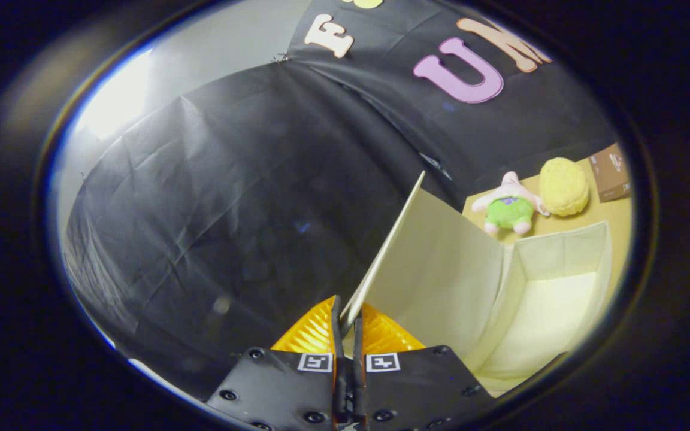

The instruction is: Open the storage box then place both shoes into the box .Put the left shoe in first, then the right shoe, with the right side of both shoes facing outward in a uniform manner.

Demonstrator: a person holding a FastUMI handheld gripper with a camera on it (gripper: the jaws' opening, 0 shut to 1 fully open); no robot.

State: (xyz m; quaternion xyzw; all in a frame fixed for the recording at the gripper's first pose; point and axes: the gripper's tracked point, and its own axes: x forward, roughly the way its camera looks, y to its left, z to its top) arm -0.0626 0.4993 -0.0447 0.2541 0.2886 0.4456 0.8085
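A: Where's the storage box (551,293)?
B: On the counter (611,211), at two o'clock from the gripper (348,317), open.
A: Its lid (390,239)?
B: Looks a light, stiff panel; gripper clenched on its edge.

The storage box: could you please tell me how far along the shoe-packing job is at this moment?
Done: the storage box stands open, with its inside bare as far as it shows. In hand: the tongs are shut on the raised lid, its edge pinched between both fingers. Left: release the lid, then place the left shoe, then the right, right sides facing outward.
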